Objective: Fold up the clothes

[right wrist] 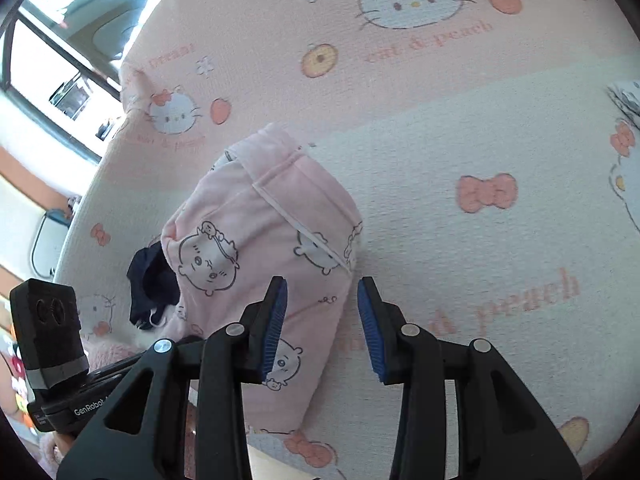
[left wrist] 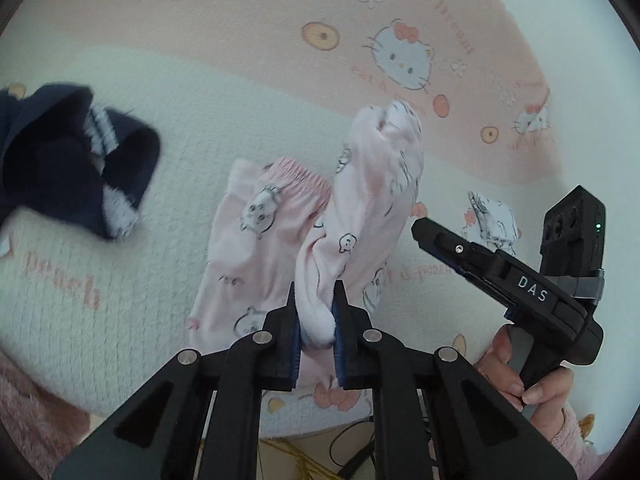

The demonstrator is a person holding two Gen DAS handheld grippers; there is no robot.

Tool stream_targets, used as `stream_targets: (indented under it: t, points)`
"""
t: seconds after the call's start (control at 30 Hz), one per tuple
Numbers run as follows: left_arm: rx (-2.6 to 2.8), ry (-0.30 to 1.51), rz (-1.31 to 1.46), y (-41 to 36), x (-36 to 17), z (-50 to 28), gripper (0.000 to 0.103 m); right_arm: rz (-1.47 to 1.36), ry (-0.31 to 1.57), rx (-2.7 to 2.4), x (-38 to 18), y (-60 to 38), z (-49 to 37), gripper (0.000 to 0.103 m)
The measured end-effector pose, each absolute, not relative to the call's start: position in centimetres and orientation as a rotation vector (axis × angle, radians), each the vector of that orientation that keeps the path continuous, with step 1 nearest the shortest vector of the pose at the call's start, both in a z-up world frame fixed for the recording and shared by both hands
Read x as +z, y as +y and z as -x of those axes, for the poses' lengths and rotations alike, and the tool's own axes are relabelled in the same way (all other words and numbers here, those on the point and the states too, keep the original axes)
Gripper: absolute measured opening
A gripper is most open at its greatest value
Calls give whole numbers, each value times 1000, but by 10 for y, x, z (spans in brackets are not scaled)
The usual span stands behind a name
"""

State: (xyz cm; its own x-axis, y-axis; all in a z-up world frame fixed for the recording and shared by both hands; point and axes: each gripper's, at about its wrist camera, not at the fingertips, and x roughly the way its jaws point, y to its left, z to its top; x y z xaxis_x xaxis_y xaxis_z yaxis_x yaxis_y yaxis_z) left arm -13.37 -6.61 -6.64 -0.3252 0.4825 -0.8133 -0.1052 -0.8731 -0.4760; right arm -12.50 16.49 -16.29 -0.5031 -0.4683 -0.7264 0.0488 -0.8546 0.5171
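Left gripper (left wrist: 316, 332) pinching pink trousers' (left wrist: 256, 240) edge, right gripper (right wrist: 322, 330) agape

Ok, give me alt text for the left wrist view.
The left gripper is clamped on a bunched fold of pink printed pyjama bottoms, lifting it off a pink and white cartoon-cat blanket. A dark navy garment lies at left; the right gripper, held in a hand, is at right.
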Motion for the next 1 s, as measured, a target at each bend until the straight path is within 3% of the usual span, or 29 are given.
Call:
stream_targets:
  t: [0.27, 0.4, 0.5, 0.63, 0.73, 0.87, 1.0]
  points:
    - [2216, -581, 1710, -91, -102, 131, 13, -1477, -426, -2311, -196, 114, 129, 38]
    - [2162, -506, 1831, -83, -114, 133, 16, -1541, -347, -2302, -210, 111, 127, 38]
    - [2186, -380, 1866, -77, -104, 133, 28, -1547, -317, -2319, -206, 111, 123, 38]
    - [2420, -41, 1582, -65, -42, 124, 50, -1501, -243, -2377, -188, 113, 102, 38]
    - [2372, -39, 1519, -52, -46, 131, 50, -1505, -222, -2364, -187, 108, 91, 38]
    - [2259, -75, 1690, -37, -96, 143, 44, -1580, -173, -2306, -203, 92, 92, 38]
    - [2244, -193, 1799, -52, -122, 143, 44, -1672, -221, -2250, -219, 101, 97, 38]
